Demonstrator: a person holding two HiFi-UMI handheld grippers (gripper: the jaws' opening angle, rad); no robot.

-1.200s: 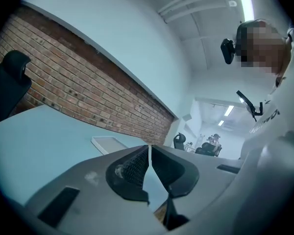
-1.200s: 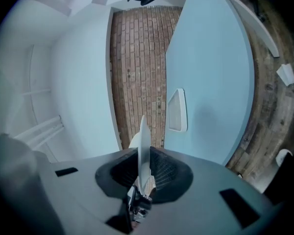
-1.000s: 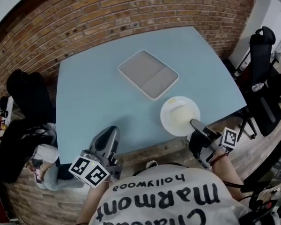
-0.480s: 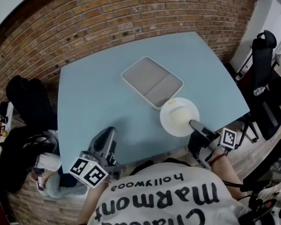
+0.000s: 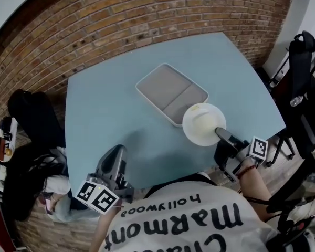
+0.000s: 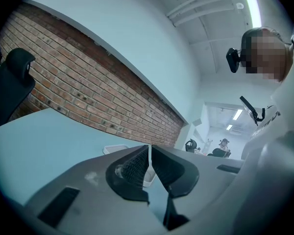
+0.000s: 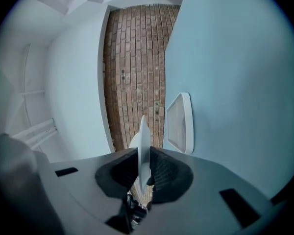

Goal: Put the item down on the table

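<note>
One round, white, shallow plate (image 5: 201,121) in right hand-held gripper (image 5: 219,132)

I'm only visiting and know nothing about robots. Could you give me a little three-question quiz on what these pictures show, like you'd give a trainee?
1. True or false: the right gripper is clamped on the rim of the white plate.
2. Pick one. Where is the grey tray? A) lying flat on the blue table; B) stacked on top of the plate; C) hanging on the wall.
3. Fill the gap: the left gripper has its jaws ___ (open or shut), with nothing between them.

Key: 1 true; 2 A; 3 shut.
</note>
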